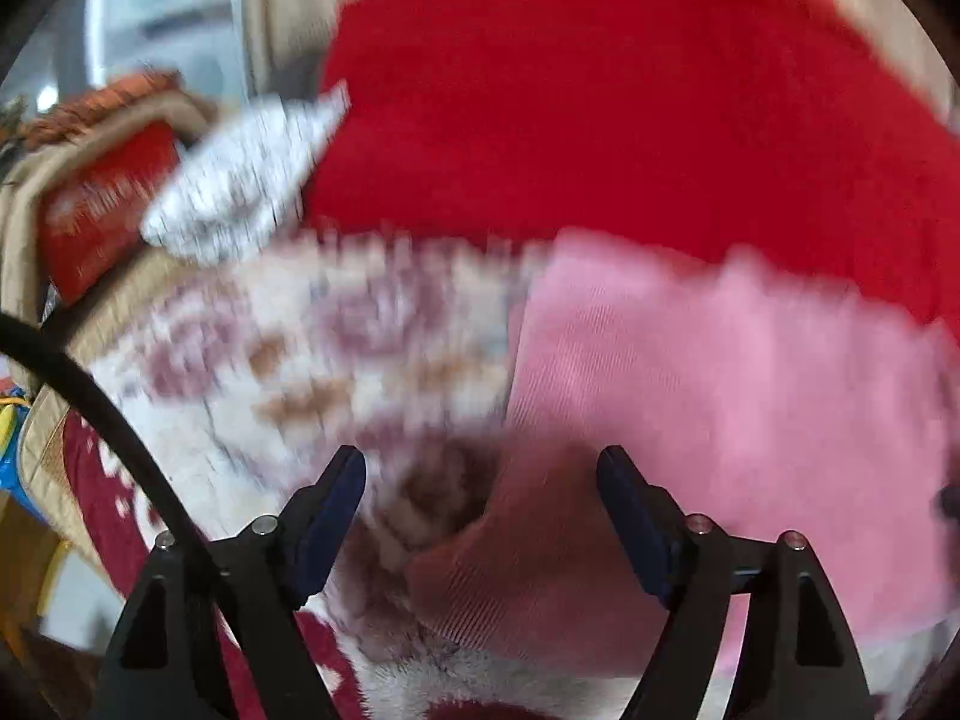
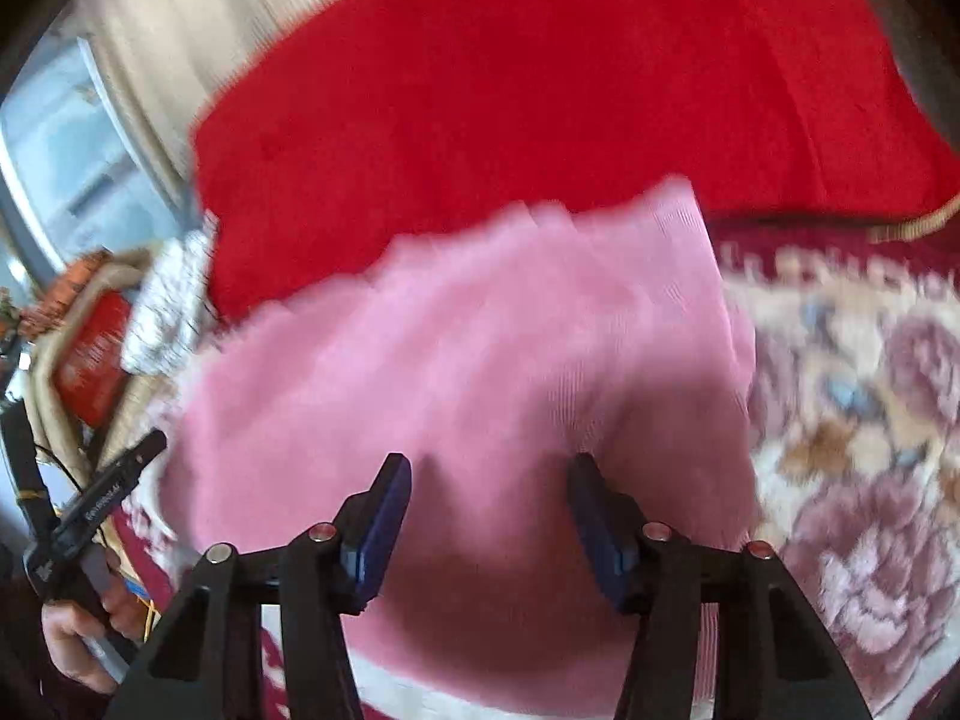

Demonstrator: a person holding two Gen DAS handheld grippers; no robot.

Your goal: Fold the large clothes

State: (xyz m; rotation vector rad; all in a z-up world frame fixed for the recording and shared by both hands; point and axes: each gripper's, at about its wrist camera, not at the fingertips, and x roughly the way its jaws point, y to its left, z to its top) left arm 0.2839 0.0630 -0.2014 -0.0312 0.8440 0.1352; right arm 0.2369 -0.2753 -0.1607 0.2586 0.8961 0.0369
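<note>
A pink ribbed garment (image 1: 708, 360) lies on a floral blanket (image 1: 288, 360); the view is blurred by motion. My left gripper (image 1: 483, 468) is open just above the garment's left edge, nothing between its fingers. In the right wrist view the pink garment (image 2: 456, 348) fills the middle. My right gripper (image 2: 489, 474) is open right over the cloth, and I cannot tell whether it touches. The left gripper (image 2: 108, 492) and the hand holding it show at the left edge of the right wrist view.
A large red cloth (image 1: 600, 108) lies behind the pink garment, also in the right wrist view (image 2: 540, 78). A white patterned piece (image 1: 240, 180) and a red cushion (image 1: 102, 210) sit at the left. The floral blanket (image 2: 852, 420) extends to the right. A black cable (image 1: 108, 420) crosses the left.
</note>
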